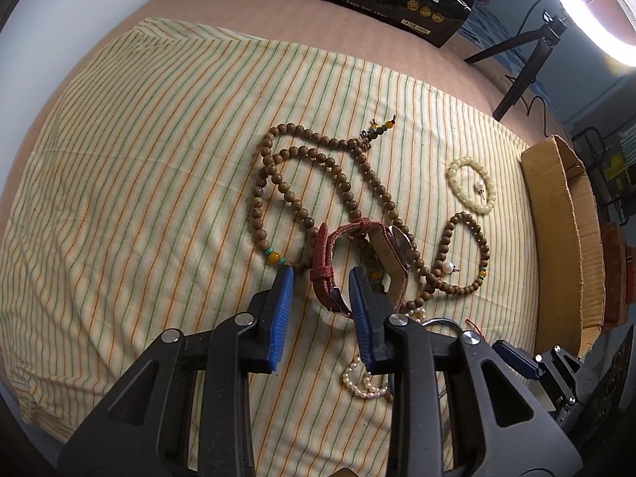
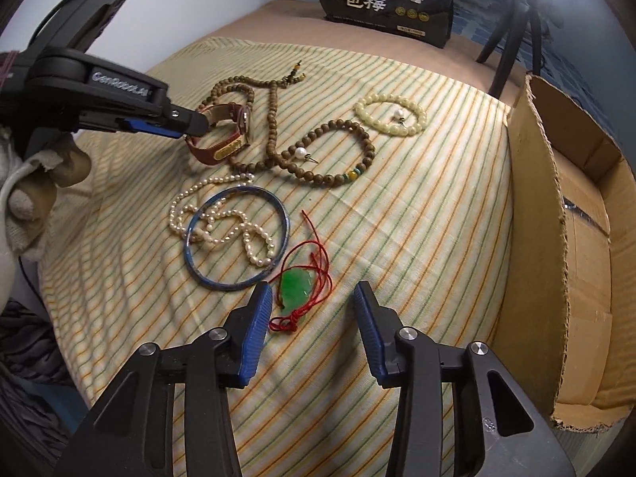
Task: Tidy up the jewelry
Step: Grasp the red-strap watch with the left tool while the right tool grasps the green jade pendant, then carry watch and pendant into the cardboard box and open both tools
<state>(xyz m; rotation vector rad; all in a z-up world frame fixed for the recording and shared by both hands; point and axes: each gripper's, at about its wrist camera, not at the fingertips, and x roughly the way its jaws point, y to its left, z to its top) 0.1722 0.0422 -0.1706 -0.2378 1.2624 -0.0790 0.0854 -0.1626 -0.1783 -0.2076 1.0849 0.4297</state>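
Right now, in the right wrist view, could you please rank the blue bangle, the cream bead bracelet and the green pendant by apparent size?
1. Blue bangle
2. Cream bead bracelet, though it lies farther away
3. Green pendant

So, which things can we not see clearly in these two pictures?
- Left wrist view: the pearl necklace is partly covered by the left gripper; the blue bangle shows only as a sliver behind it.
- Left wrist view: the watch strap lies between the jaws, but contact cannot be told.
- Right wrist view: the cardboard box inside is hidden by its own wall and cut by the edge.
- Both views: the earrings are too small for detail.
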